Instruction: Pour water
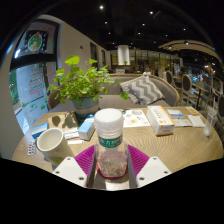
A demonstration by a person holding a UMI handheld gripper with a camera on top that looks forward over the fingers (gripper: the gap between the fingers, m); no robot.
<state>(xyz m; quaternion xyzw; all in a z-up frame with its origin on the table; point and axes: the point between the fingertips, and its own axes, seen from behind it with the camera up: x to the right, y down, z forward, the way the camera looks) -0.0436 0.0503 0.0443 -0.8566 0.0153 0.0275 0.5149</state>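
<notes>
The gripper (111, 168) is held level over the table (175, 148), and a bottle (110, 143) (white cap, upright) is clamped between both pads (84, 158). A white cup (50, 143) is seen at ten o'clock, a plant (80, 82) at eleven. The bottle's base is hidden; its contents cannot be judged.

The claw (111, 165) points level, both fingers clamped inward.
</notes>
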